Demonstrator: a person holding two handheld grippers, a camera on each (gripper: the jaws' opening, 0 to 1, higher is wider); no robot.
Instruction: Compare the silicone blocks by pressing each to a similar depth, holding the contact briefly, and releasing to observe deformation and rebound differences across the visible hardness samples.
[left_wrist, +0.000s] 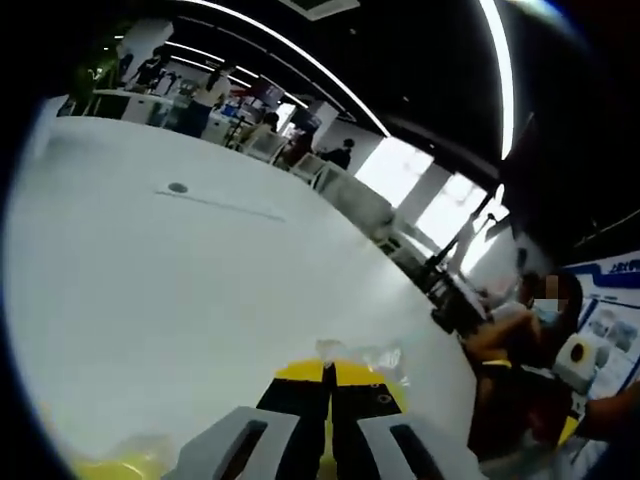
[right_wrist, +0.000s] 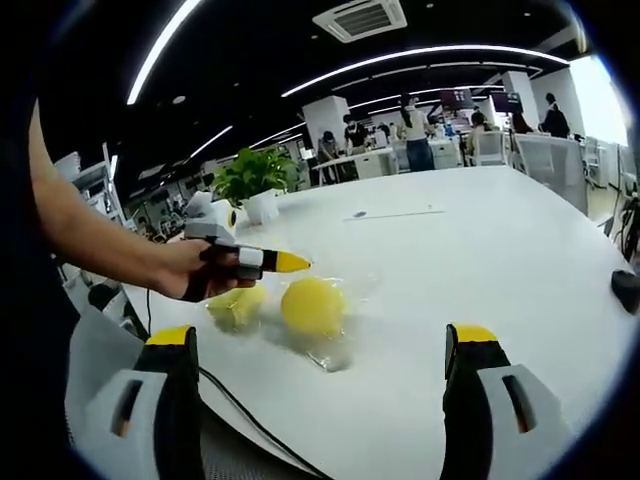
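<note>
Two yellow silicone blocks (right_wrist: 312, 305) in clear wrap are lying near the bench's (right_wrist: 480, 250) edge. Left gripper (right_wrist: 290, 262) is hovering just above them, jaws clenched together. Right gripper (right_wrist: 325, 345) is standing released, jaws spread wide, touching nothing.

Both views are bright on the white table (right_wrist: 480, 240) and dark above, where the black ceiling carries long white light strips (right_wrist: 420, 55). In the left gripper view, windows (left_wrist: 425, 195) at the far side are overexposed and show no detail. That view is soft, and the yellow-tipped left gripper (left_wrist: 328, 375) near the lens is blurred. The right gripper view is sharper; the yellow block (right_wrist: 312, 305) casts only a faint shadow, and its clear wrapping shows small glare. Straight lines bend strongly near the edges of both views.
</note>
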